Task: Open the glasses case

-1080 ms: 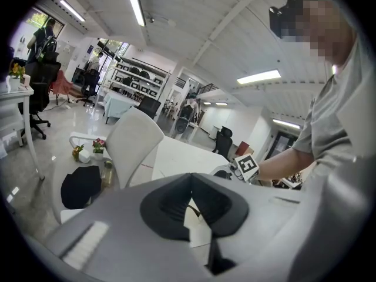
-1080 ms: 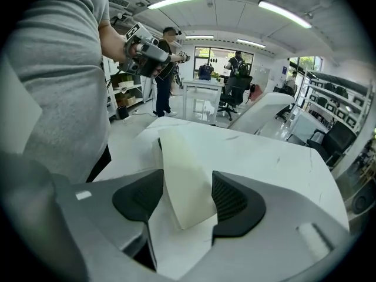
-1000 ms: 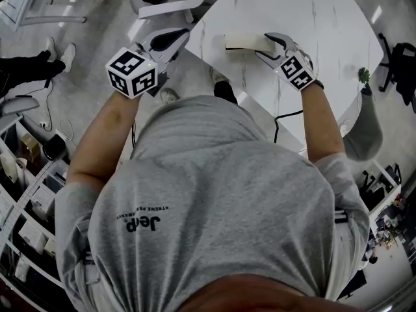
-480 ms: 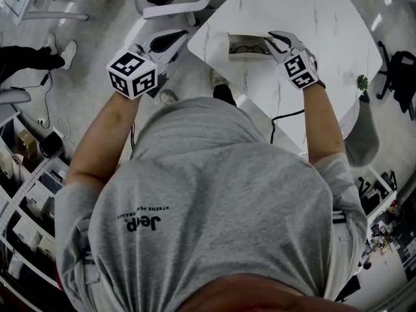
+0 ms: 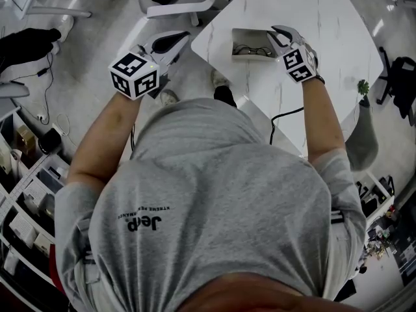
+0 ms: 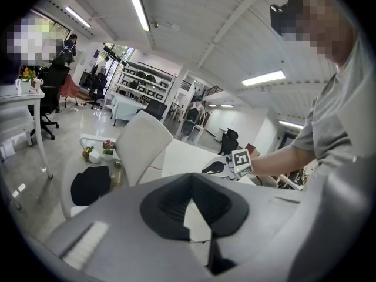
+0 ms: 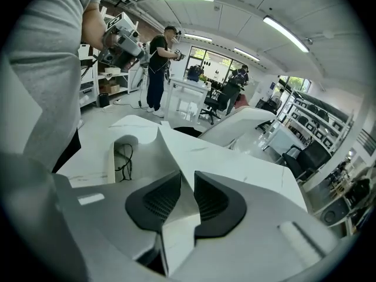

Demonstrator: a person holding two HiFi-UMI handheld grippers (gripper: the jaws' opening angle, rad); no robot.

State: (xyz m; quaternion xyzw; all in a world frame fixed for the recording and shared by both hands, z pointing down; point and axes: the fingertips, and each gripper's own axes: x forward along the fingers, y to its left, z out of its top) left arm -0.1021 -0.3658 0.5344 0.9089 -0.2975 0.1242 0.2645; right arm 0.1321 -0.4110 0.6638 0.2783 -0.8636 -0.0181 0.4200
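The glasses case (image 5: 252, 44) lies open on the white table (image 5: 325, 64), with dark glasses (image 5: 250, 49) inside it. My right gripper (image 5: 278, 39) is at the case's right end. In the right gripper view the case's white lid (image 7: 167, 148) runs up between the jaws; they are closing on it and the pads (image 7: 160, 200) press its flap. The case body (image 7: 120, 157) with the glasses lies to the left. My left gripper (image 5: 168, 43) hangs shut off the table's left edge, holding nothing, with its pads (image 6: 176, 201) meeting at the tip.
A white chair (image 5: 175, 8) stands beyond the table's left corner. A dark cable (image 5: 283, 119) hangs off the near edge. A small plant (image 5: 363, 77) is at the right. Shelves, desks and people fill the room behind.
One second ago the case lay closed; now its lid is raised and the glasses show. My right gripper closed on the lid and moved with it. The left gripper stayed put.
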